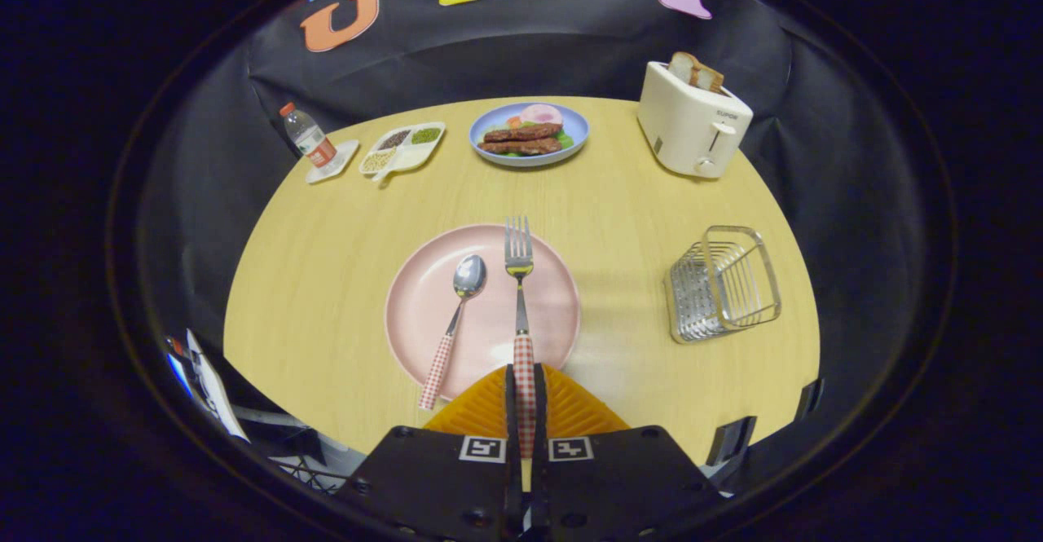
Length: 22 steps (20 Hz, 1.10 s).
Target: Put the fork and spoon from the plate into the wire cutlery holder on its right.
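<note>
Now: fork grasp | jaws (525, 399) clenched on fork (519, 281) handle over plate (424, 306) | next: lift, carry toward 2 o'clock, wire cutlery holder (723, 285) | spoon (456, 314) waiting.

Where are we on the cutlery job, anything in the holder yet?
Nothing done: the wire cutlery holder looks empty. In hand: the gripper is shut on the checked-handled fork, tines over the pink plate. Left: carry it over, then the checked-handled spoon.
</note>
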Each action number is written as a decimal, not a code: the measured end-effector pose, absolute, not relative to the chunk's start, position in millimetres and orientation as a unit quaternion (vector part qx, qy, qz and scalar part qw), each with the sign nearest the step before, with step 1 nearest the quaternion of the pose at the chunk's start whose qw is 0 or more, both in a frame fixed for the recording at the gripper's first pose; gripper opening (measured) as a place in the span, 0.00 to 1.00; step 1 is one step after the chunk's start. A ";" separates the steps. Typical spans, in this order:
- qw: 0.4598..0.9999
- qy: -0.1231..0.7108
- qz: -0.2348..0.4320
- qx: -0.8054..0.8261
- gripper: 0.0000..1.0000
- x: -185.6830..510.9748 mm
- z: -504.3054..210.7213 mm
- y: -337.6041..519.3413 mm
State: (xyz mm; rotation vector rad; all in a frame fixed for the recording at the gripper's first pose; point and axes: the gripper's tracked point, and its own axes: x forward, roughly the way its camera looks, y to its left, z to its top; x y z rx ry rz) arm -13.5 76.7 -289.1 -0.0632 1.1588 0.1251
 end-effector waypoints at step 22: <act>0.680 0.734 0.002 -0.007 0.04 5.8 -237.7 -102.0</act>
